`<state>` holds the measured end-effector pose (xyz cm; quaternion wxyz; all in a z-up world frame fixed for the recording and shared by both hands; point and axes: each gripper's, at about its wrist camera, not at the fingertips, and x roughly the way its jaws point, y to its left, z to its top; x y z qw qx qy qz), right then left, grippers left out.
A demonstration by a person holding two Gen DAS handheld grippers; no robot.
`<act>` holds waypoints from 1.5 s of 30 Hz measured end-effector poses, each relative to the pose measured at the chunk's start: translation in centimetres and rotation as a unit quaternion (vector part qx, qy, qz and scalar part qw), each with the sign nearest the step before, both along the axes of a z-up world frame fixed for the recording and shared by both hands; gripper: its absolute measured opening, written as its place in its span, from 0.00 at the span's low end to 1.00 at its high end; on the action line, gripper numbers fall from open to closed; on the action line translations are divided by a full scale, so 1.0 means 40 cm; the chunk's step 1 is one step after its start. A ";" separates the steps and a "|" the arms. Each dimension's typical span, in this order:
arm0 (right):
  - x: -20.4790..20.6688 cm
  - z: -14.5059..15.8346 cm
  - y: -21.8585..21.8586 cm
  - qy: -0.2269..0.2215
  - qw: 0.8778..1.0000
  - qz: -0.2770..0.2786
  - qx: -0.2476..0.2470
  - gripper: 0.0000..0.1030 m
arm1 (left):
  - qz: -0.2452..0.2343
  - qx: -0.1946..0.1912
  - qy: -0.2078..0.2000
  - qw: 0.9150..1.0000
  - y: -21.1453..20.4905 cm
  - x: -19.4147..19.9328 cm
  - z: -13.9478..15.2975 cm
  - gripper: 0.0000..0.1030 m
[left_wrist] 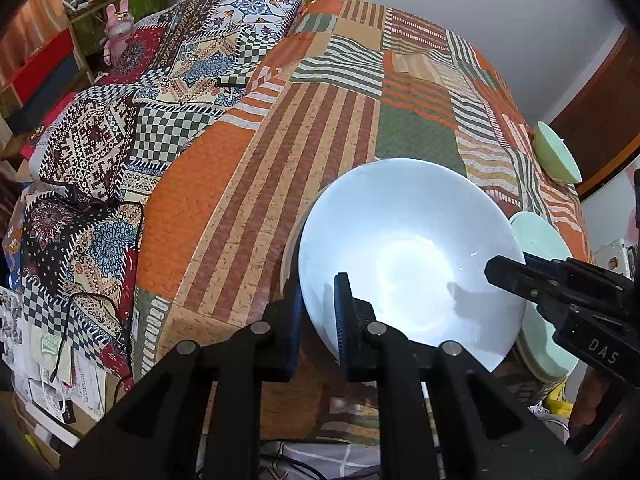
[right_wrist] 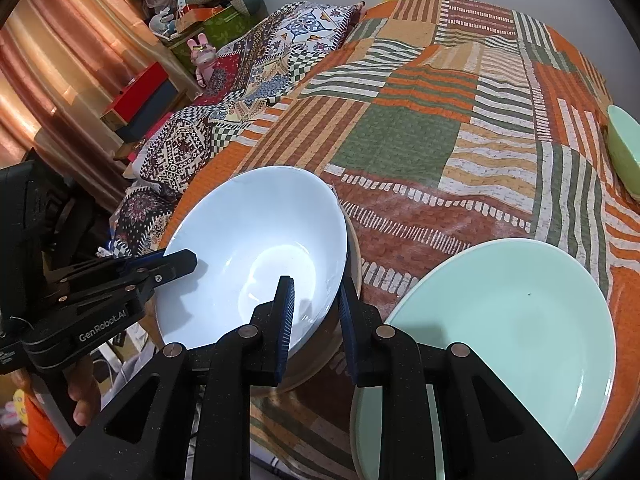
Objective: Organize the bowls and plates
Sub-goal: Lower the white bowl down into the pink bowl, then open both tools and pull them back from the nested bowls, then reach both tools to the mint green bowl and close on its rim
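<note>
On the patchwork bedspread (right_wrist: 400,136) of the bed, near its front edge, we hold a white bowl (right_wrist: 256,248) between our two claws. The bowl sits tilted, nested in a second, beige-rimmed bowl (right_wrist: 354,268) of which only a sliver of rim shows beneath it.

Our left claw (left_wrist: 318,320) is closed narrow on the white bowl's near-left rim: in the left wrist view one blue-padded finger lies inside the bowl and the other outside, with the wall pinched between them. Our right claw (right_wrist: 314,324) grips the opposite side the same way, one finger inside against the white wall and the other outside, down beside the beige rim. Each claw also shows in the other's view, reaching onto the rim from the side, the left claw (right_wrist: 176,262) at the bowl's left edge and the right claw (left_wrist: 496,270) at its right edge.

Just beside the bowls, to the right, a pale green plate (right_wrist: 512,328) lies flat on the bedspread; in the left wrist view this plate (left_wrist: 540,344) is partly hidden behind the white bowl (left_wrist: 404,256). Well apart, at the far right edge of the bed, a small green bowl (right_wrist: 624,152) rests on the cover.

To the left a second quilt (left_wrist: 120,152) with checks and floral patches lies bunched along the bed, and behind it a pink rabbit figure (left_wrist: 118,28) stands among boxes. A hand (right_wrist: 84,392) shows under the left claw's body.
</note>
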<state>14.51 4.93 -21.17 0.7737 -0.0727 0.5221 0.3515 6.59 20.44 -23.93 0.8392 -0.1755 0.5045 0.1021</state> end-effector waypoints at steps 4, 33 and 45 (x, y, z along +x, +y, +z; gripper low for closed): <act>-0.005 0.005 0.000 -0.009 1.000 0.004 -0.007 0.19 | 0.000 0.006 0.002 1.000 -0.006 0.002 0.000 0.14; 0.029 0.180 -0.254 -0.114 0.988 -0.100 0.034 0.42 | -0.061 0.091 -0.109 0.988 -0.171 0.035 0.270 0.46; 0.071 0.300 -0.503 -0.180 0.964 -0.189 0.043 0.46 | -0.138 0.092 -0.192 0.967 -0.394 0.184 0.438 0.54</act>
